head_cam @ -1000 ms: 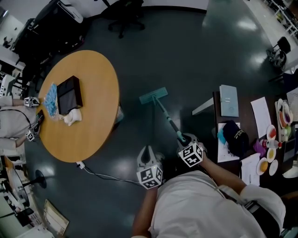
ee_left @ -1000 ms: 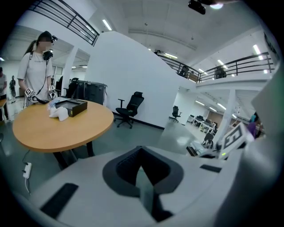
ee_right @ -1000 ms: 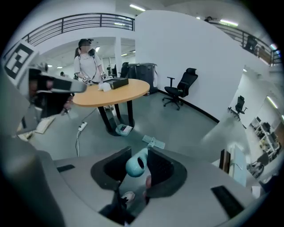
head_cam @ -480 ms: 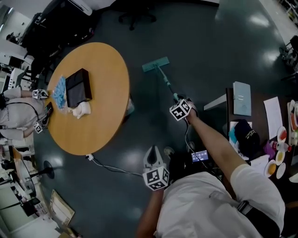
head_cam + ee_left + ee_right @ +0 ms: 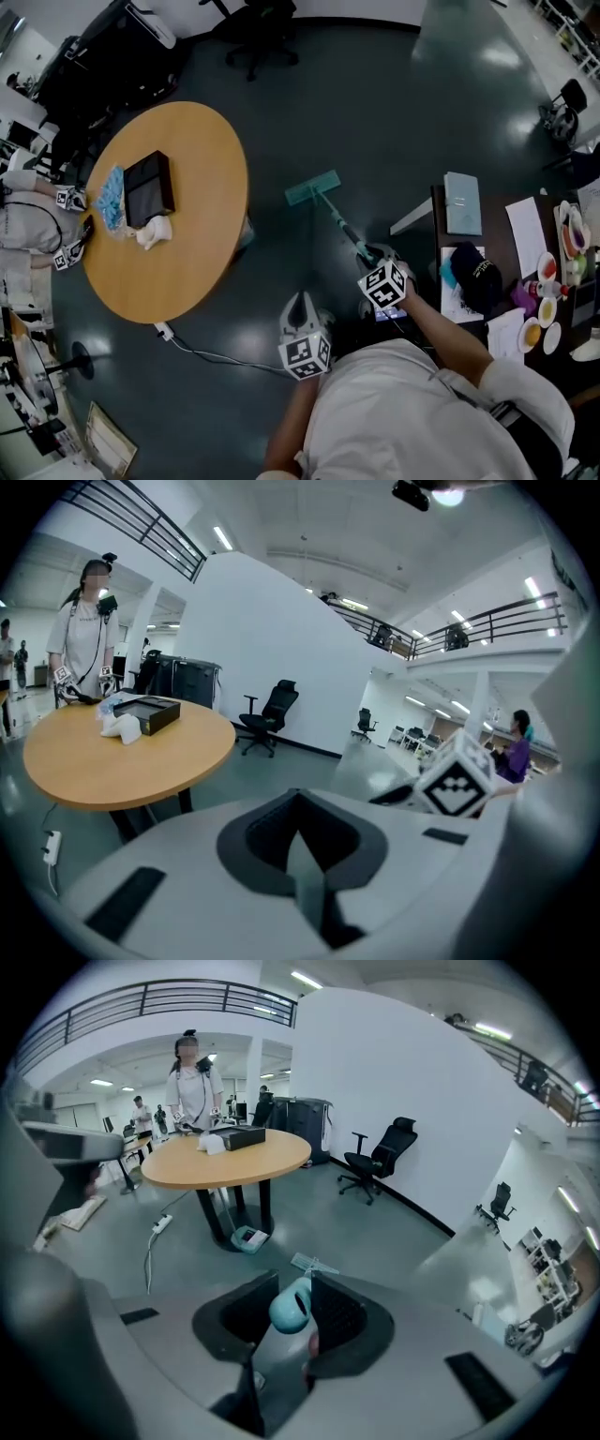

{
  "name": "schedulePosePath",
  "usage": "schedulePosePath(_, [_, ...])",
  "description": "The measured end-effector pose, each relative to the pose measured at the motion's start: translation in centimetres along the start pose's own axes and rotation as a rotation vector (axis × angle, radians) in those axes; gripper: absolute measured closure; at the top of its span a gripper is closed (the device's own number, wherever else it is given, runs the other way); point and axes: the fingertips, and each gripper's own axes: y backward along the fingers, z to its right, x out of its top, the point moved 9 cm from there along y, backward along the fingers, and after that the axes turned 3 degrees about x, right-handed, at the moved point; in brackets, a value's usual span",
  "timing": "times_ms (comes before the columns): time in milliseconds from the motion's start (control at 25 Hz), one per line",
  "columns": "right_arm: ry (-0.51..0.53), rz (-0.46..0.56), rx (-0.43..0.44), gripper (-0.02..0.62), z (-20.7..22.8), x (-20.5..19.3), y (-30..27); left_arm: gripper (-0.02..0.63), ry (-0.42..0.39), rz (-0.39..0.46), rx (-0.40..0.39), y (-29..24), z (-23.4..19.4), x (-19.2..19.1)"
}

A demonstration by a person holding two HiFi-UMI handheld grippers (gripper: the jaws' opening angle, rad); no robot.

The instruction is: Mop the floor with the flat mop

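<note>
The flat mop has a teal head (image 5: 312, 187) lying on the dark floor, and its handle (image 5: 342, 234) slants back toward me. My right gripper (image 5: 375, 256) is shut on the upper end of the handle. In the right gripper view the teal handle tip (image 5: 290, 1307) sits between the jaws, and the mop head (image 5: 309, 1263) shows beyond on the floor. My left gripper (image 5: 300, 305) hangs to the left of the handle, apart from it, shut with nothing in it. In its own view the left gripper (image 5: 298, 850) points toward the round table.
A round wooden table (image 5: 187, 234) stands left of the mop and carries a black box (image 5: 150, 187). A power strip and cable (image 5: 164, 331) lie on the floor by it. A cluttered desk (image 5: 525, 272) is at the right, an office chair (image 5: 258, 37) far ahead, and a person (image 5: 19, 234) beyond the table.
Half a second ago the right arm was stretched out with the mop head pushed farther away. It has drawn back, bringing the mop head nearer. The left gripper has stayed put.
</note>
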Motion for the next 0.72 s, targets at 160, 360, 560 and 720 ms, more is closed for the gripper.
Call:
schedulePosePath(160, [-0.057, 0.018, 0.028, 0.482, -2.4, -2.2, 7.1, 0.601, -0.007, 0.02, -0.039, -0.2, 0.6, 0.4])
schedulePosePath(360, [-0.058, 0.055, 0.036, 0.482, -4.0, -1.5, 10.2, 0.601, -0.024, 0.043, -0.071, -0.8, 1.0, 1.4])
schedulePosePath(560, [-0.065, 0.063, 0.003, 0.482, -3.8, -2.0, 10.2, 0.601, -0.04, 0.05, -0.107, -1.3, 2.1, 1.3])
schedulePosePath(720, [-0.071, 0.067, -0.002, 0.482, -3.7, -2.2, 10.3, 0.601, -0.049, 0.055, -0.113, -1.2, 2.3, 1.6])
